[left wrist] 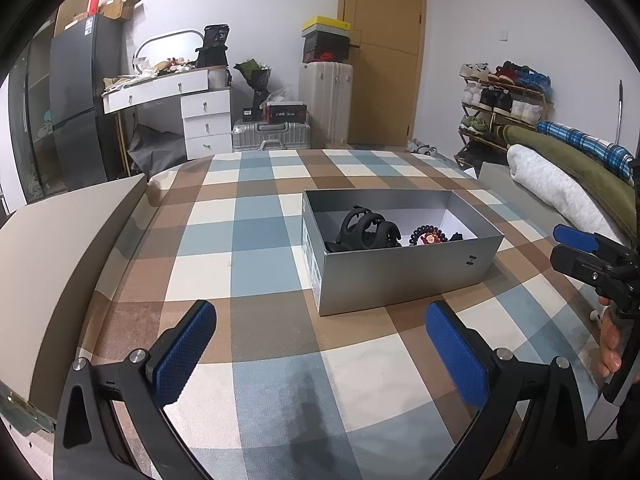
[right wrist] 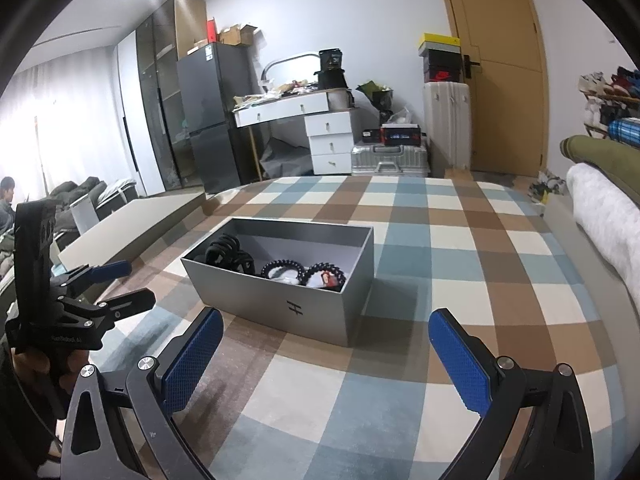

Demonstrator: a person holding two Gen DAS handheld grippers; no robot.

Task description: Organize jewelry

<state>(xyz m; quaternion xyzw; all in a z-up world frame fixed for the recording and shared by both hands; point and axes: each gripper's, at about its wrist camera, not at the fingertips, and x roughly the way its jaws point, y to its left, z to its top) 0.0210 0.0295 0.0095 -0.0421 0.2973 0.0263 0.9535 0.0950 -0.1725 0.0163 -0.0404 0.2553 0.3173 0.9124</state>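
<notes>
Open grey box (left wrist: 400, 276), ahead of both grippers on the checked cloth (left wrist: 248, 240), holding black hair claws (left wrist: 362, 232) and beaded bracelets (right wrist: 322, 274); an "H"-like mark (right wrist: 295, 309) on its wall. Left gripper (left wrist: 320, 354) and right gripper (right wrist: 322, 360) spread wide, empty.

Swoosh logo on shoebox (right wrist: 441, 75)

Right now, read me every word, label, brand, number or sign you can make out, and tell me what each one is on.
"H"-like mark: on the grey box, its near outer wall.
"38" (uncertain): on the black bag atop the white dresser.
Swoosh logo, no letters: on the dark shoebox.
Embossed lettering on the left gripper body: too blurred to read.
White sticker on the grey box's end wall: too small.
Fridge sticker: too small.
</notes>
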